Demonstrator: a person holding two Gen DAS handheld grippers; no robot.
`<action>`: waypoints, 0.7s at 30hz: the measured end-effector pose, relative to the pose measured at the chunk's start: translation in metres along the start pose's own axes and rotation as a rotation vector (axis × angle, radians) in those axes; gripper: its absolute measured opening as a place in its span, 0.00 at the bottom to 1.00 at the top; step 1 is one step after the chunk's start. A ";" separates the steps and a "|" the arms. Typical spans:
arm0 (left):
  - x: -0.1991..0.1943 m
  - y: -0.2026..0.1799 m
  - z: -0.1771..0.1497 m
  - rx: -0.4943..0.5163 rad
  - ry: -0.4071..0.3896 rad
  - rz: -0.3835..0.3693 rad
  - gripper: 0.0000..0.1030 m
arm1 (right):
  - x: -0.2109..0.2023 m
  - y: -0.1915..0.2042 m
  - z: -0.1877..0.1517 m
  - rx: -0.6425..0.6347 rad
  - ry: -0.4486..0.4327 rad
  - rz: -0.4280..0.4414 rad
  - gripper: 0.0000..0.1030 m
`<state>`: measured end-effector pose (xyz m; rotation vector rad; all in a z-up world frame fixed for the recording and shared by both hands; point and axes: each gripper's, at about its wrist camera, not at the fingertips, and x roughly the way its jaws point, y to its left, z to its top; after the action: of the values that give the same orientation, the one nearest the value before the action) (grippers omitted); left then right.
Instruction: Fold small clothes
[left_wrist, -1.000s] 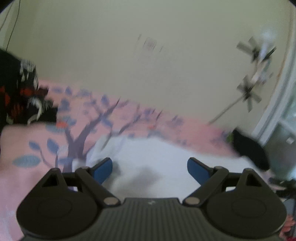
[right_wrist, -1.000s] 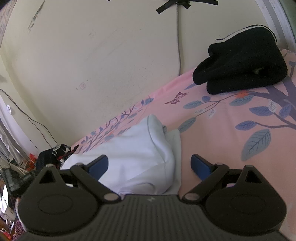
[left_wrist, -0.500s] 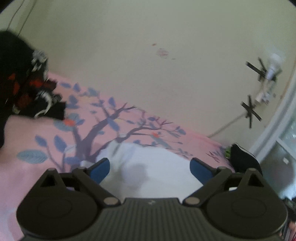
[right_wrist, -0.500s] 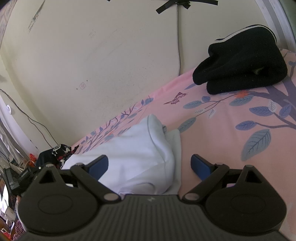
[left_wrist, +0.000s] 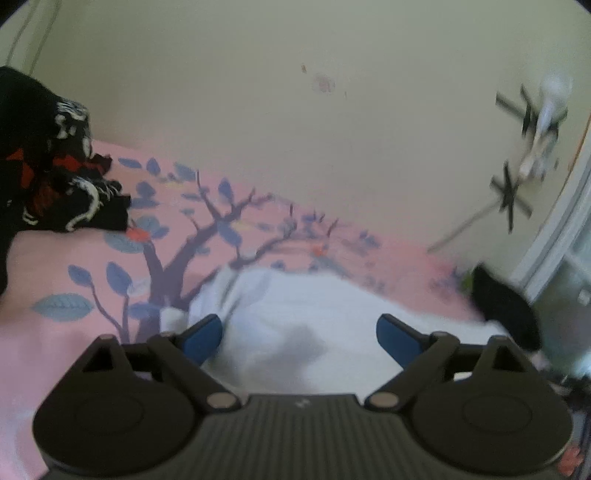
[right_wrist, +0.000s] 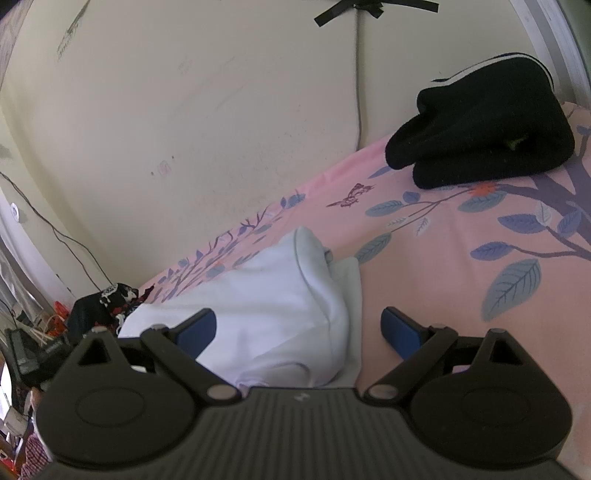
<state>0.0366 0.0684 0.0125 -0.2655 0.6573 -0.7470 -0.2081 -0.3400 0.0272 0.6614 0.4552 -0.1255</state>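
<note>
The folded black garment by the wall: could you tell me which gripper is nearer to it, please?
Right. The right gripper sees the folded black garment large and just ahead; from the left gripper it sits beyond the white garment.

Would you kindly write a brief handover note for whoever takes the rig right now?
Left gripper: open, empty, over the white garment.
Right gripper: open, empty, at the other end of the white garment.
On the pink sheet: the white garment, partly doubled over; a folded black garment by the wall; a black patterned pile at the far end.
Done: the black one appears folded.
Left: finish the white garment; the pile looks unfolded.
</note>
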 end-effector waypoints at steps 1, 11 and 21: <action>-0.003 0.003 0.002 -0.026 -0.016 -0.020 0.91 | 0.000 0.000 0.000 0.001 -0.001 0.000 0.86; 0.019 -0.007 -0.001 0.015 0.112 0.012 1.00 | 0.000 -0.001 0.000 0.006 -0.002 0.004 0.86; 0.022 -0.004 -0.001 0.016 0.120 0.014 1.00 | 0.000 -0.002 0.000 0.008 -0.003 0.006 0.86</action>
<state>0.0455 0.0496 0.0032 -0.2021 0.7659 -0.7586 -0.2089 -0.3412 0.0263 0.6706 0.4500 -0.1230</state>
